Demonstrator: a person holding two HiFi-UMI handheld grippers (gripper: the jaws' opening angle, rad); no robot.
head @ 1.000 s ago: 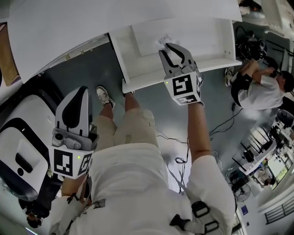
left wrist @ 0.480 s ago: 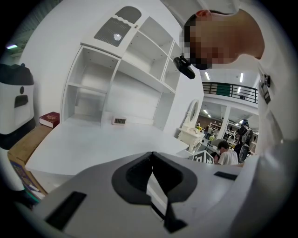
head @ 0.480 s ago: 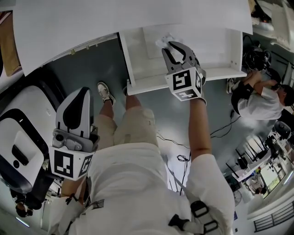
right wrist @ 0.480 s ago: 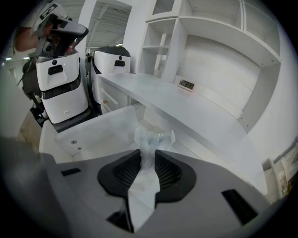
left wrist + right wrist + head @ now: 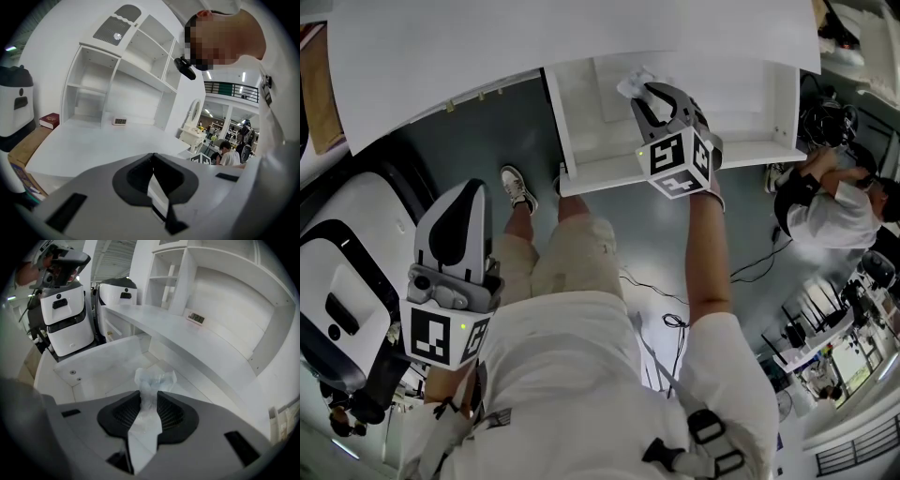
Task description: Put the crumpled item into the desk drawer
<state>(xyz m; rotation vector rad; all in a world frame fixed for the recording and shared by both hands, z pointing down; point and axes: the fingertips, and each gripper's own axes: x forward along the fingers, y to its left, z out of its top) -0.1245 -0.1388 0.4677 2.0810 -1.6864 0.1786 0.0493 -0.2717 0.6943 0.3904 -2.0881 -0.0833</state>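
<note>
Right gripper view: shows the crumpled item [image 5: 152, 380], a pale, half-clear wad of thin film or paper, pinched between the ribbed pads of the right gripper [image 5: 150, 395] and poking up past the tips. Has just been easing that pinch wider, yet appears to touch the wad on both sides, with its lower tail trailing back through the gap. Points down into the open desk drawer [image 5: 103, 366], above the bare floor and inside the walls; cannot tell whether the wad touches the floor.

Head view: places the same wad [image 5: 633, 82] at the right gripper's [image 5: 652, 94] tips, over the pulled-out drawer [image 5: 581, 141] beneath the desk top [image 5: 487, 47]. Finds the left gripper [image 5: 469, 187] low by the person's hip, well apart from the drawer.

Left gripper view: shows the left gripper [image 5: 153, 157] pressed together on nothing.

Judge the wad next to weightless, soft and springy, not fragile. Expect it to puff out once freed, perhaps to cling to a pad or drift rather than drop straight. Take hold across the dense middle, never by a loose flap, and squeeze lightly.
</note>
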